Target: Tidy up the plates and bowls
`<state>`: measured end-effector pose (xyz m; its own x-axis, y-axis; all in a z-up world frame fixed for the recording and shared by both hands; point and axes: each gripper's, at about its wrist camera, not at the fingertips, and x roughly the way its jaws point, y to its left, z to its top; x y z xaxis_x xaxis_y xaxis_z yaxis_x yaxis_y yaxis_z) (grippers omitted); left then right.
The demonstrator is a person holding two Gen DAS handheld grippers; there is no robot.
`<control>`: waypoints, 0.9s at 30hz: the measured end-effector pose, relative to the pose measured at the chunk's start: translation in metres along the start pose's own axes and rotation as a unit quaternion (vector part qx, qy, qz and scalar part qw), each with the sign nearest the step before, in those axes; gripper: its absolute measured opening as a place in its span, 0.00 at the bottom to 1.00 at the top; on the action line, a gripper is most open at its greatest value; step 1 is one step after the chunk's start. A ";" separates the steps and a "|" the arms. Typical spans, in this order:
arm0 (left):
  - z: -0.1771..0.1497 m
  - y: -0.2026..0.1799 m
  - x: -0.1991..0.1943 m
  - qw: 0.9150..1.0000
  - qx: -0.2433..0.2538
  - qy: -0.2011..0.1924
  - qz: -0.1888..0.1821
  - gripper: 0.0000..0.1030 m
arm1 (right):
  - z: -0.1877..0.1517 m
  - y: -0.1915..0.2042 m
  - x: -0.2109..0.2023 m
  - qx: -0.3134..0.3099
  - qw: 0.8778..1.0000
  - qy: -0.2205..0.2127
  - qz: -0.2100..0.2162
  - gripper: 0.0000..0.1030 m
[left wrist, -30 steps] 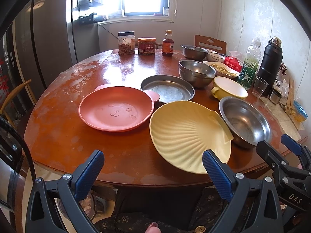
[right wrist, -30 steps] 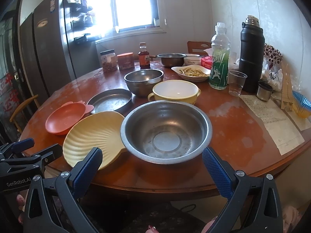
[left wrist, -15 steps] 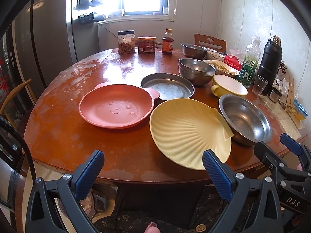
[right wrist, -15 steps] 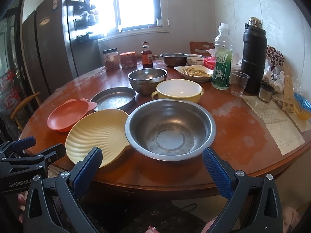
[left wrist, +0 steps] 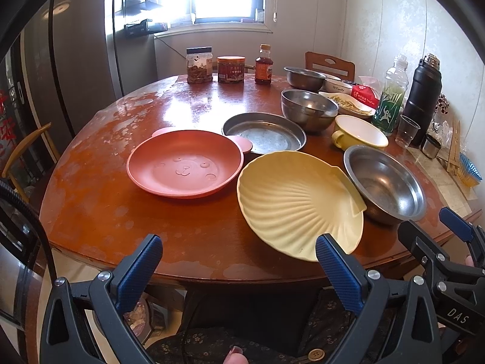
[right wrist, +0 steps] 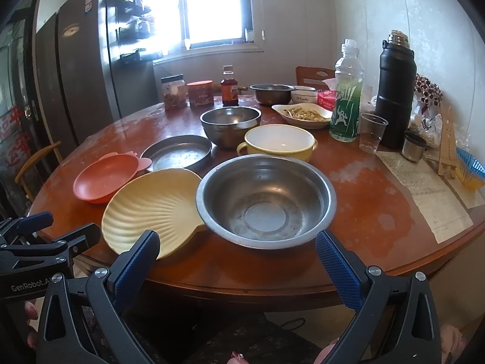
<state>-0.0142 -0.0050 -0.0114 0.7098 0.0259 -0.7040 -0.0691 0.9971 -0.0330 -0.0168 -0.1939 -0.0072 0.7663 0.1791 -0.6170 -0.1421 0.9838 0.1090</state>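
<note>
Hovering low at the near edge of the round table [left wrist: 100, 212], level and pointed across it: left gripper [left wrist: 238, 268], blue pads spread wide, nothing between them. Same posture for the right gripper [right wrist: 238, 268], held just beside it, pads likewise wide apart and empty.

Lined up ahead of the left gripper: a yellow shell-shaped plate [left wrist: 295, 200] closest, its far-right edge overlapping the rim of a large steel bowl [left wrist: 386, 182]. Lay left of the shell plate, close beside it: a pink bear-face plate [left wrist: 185, 163]. Behind those, a shallow metal pan [left wrist: 265, 133], a deeper steel bowl [left wrist: 307, 110] and a yellow handled bowl [left wrist: 360, 135], all resting on the table.

Shown only from the left wrist: the bear face pressed into the pink plate, plus the right gripper's black frame poking in at lower right.

Shown better from the right wrist: the large steel bowl's ringed bottom dead ahead, a dish of food [right wrist: 303, 115], a green-labelled bottle [right wrist: 347, 97], a black flask [right wrist: 395, 91], a clear cup [right wrist: 371, 132] and papers [right wrist: 424, 188] toward the right side. Also the left gripper's frame at lower left.
</note>
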 end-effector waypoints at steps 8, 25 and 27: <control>0.000 0.000 -0.001 1.000 0.000 -0.001 0.000 0.99 | 0.000 0.000 0.001 -0.001 1.000 0.003 -0.001 1.00; 0.002 0.008 0.002 1.000 -0.008 0.002 0.000 0.99 | 0.004 0.004 0.001 0.001 1.000 -0.004 0.001 1.00; 0.003 0.011 0.002 1.000 -0.011 0.001 0.000 0.99 | 0.006 0.005 0.001 0.003 1.000 -0.008 0.006 1.00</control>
<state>-0.0118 0.0065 -0.0113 0.7088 0.0263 -0.7049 -0.0843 0.9953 -0.0477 -0.0132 -0.1892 -0.0025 0.7745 0.1906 -0.6032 -0.1478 0.9817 0.1203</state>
